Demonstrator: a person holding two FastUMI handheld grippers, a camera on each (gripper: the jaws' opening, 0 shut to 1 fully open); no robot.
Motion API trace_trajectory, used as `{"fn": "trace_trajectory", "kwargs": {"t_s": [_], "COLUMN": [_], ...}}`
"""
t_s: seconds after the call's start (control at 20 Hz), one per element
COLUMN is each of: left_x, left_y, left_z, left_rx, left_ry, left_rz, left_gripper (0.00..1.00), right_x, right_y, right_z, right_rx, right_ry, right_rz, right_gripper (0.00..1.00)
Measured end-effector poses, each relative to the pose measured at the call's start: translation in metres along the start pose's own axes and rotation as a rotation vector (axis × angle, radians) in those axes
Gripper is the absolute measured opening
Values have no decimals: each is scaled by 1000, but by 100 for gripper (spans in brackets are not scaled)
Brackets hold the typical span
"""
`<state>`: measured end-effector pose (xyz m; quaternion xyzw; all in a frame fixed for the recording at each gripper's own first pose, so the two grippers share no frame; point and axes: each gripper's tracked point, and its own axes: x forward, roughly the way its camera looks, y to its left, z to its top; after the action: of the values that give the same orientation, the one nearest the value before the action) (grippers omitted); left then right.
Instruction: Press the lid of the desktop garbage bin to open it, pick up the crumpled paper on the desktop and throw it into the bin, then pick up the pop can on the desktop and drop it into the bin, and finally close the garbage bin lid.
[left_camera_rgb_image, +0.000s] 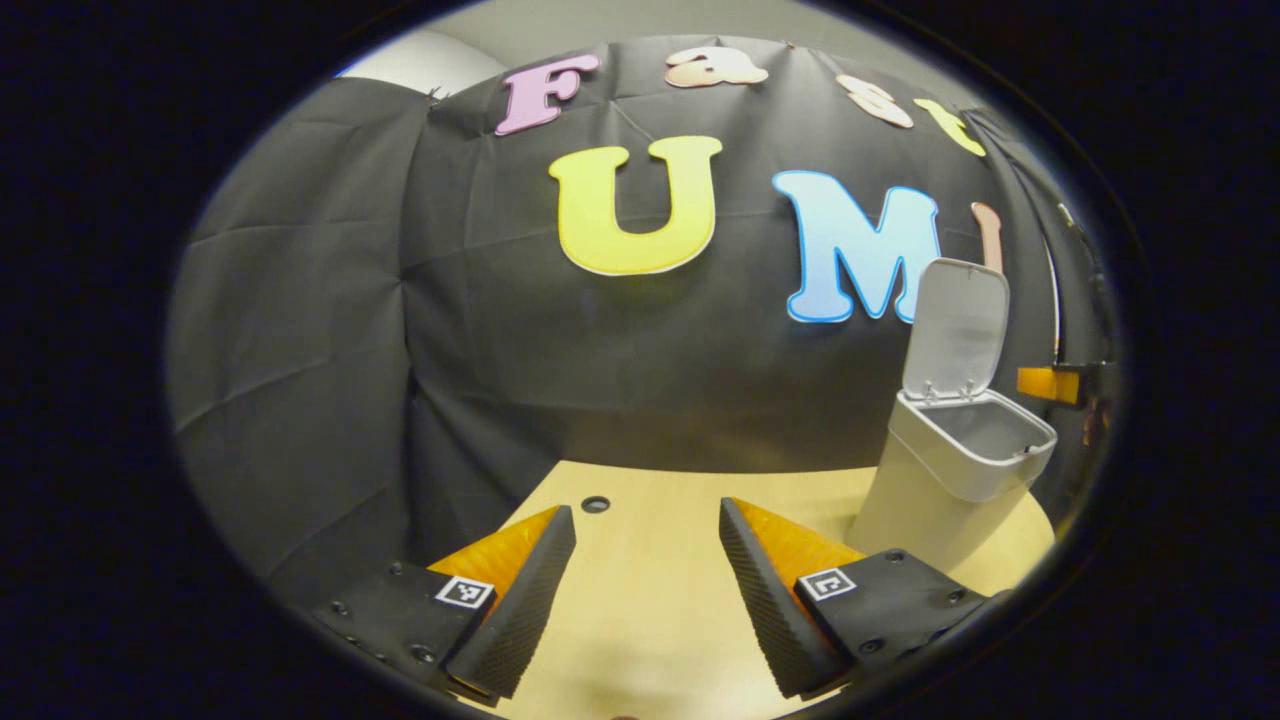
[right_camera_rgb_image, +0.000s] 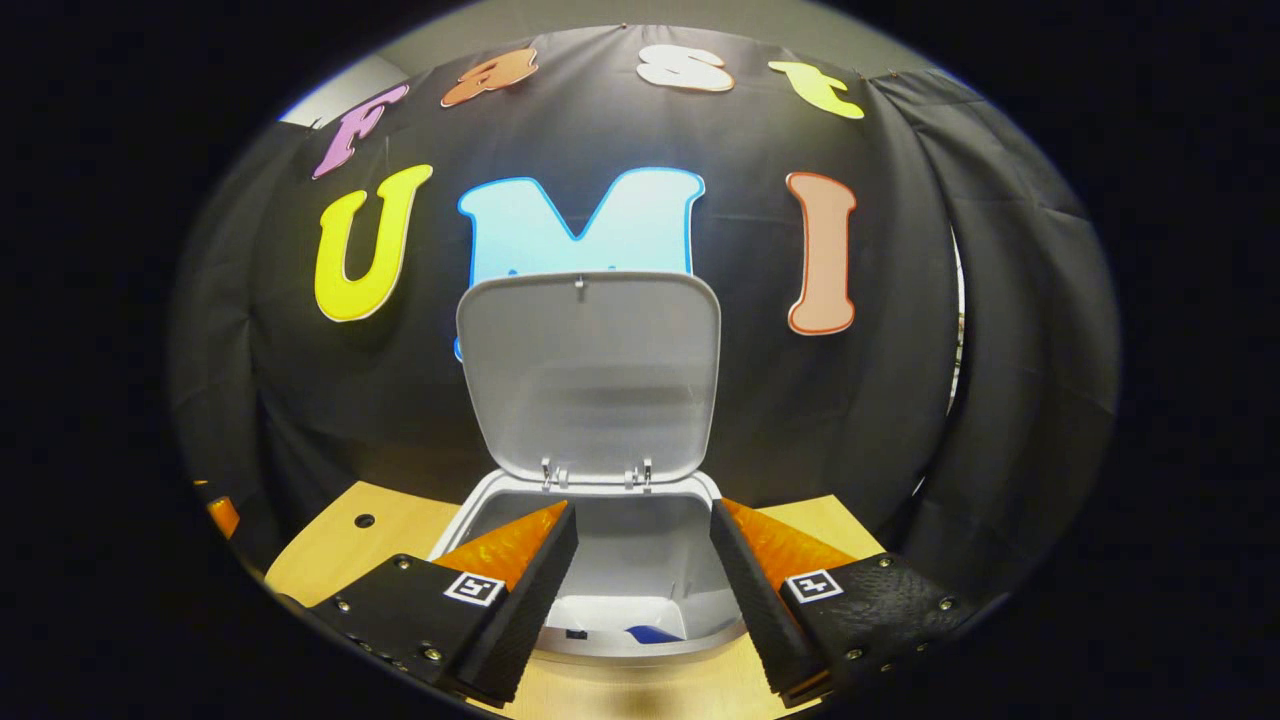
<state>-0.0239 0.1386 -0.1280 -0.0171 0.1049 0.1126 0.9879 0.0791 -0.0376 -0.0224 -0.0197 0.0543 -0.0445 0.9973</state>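
Note:
The white desktop bin (left_camera_rgb_image: 950, 480) stands at the right of the wooden table (left_camera_rgb_image: 650, 610) with its lid (left_camera_rgb_image: 957, 328) swung upright. My left gripper (left_camera_rgb_image: 647, 510) hovers open above bare tabletop, left of the bin, holding nothing. In the right gripper view the bin's rim (right_camera_rgb_image: 463, 520) lies straight ahead and its raised lid (right_camera_rgb_image: 590, 370) faces me. My right gripper (right_camera_rgb_image: 643, 508) is open just above the bin's mouth, nothing between its fingers. Deep inside the bin I see something white (right_camera_rgb_image: 612, 612) and a bit of blue (right_camera_rgb_image: 653, 633); what they are I cannot tell.
The black cloth wall closes off the back and both sides of the table. A small round hole (left_camera_rgb_image: 595, 504) sits in the tabletop near the back, and it appears left of the bin as hole (right_camera_rgb_image: 364, 521). An orange part (left_camera_rgb_image: 1048, 385) of the other gripper pokes in beyond the bin.

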Motion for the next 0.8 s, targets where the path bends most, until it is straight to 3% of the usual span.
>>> {"fn": "trace_trajectory", "kwargs": {"t_s": [0.55, 0.75, 0.8], "left_x": [3, 1, 1], "left_y": [-15, -11, -9], "left_z": [-4, -6, -6], "left_rx": [8, 11, 11], "left_ry": [8, 10, 11], "left_rz": [-42, -38, -35], "left_gripper": [99, 92, 94], "right_x": [-19, -11, -6], "right_y": [7, 12, 12], "right_z": [137, 168, 175], "right_rx": [-51, -26, -27], "right_ry": [-233, -283, -296], "right_rz": [31, 42, 39], "right_gripper": [86, 86, 86]}}
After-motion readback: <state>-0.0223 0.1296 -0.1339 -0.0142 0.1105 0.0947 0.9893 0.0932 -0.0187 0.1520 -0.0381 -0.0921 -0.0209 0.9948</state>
